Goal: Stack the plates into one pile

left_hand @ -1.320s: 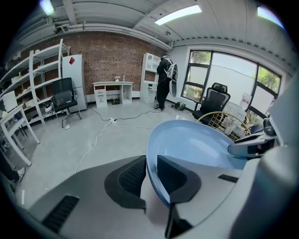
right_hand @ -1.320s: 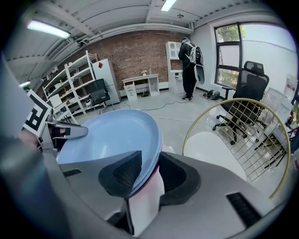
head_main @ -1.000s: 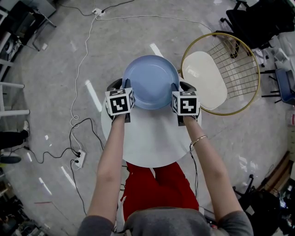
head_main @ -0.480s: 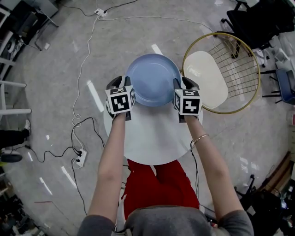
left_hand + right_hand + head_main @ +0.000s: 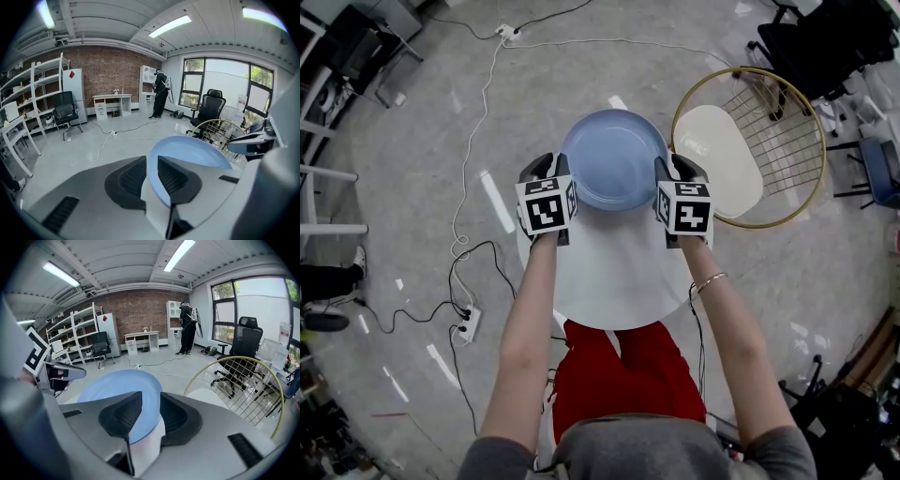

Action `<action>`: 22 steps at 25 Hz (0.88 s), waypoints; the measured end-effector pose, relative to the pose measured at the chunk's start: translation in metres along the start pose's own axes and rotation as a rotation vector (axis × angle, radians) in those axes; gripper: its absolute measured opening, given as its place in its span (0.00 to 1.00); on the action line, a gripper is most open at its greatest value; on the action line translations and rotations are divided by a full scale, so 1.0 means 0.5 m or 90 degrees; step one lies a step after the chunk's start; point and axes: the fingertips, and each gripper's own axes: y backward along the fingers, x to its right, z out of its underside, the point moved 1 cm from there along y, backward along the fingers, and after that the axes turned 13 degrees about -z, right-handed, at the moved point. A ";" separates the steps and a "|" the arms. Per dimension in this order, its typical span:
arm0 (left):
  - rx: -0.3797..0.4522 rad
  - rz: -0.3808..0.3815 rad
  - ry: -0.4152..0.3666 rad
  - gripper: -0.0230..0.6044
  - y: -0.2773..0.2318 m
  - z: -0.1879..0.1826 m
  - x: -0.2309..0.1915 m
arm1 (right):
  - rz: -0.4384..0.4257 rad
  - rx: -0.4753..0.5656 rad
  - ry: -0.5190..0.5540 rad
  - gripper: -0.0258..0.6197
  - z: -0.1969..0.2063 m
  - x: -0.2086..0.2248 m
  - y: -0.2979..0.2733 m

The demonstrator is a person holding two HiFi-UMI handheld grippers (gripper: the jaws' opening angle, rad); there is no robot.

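L tongs (image 5: 151, 171) just closed tighter on blue plate (image 5: 614, 159), R tongs (image 5: 151, 414) grip it too; plate's risen.

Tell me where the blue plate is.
Head view: the blue plate is central, over the round table's far edge, left of the wire chair. The right tongs and the left tongs, whose jaws have just been closing, grip its rim.
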 end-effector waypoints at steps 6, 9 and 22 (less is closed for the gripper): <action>0.025 0.008 -0.002 0.14 0.043 -0.009 -0.003 | -0.011 0.023 0.001 0.24 -0.014 -0.034 0.033; 0.039 0.013 -0.001 0.10 0.068 -0.013 0.001 | -0.023 0.038 0.010 0.24 -0.020 -0.054 0.054; 0.082 0.045 -0.022 0.07 0.182 -0.003 -0.005 | -0.070 0.110 0.026 0.12 -0.018 -0.151 0.160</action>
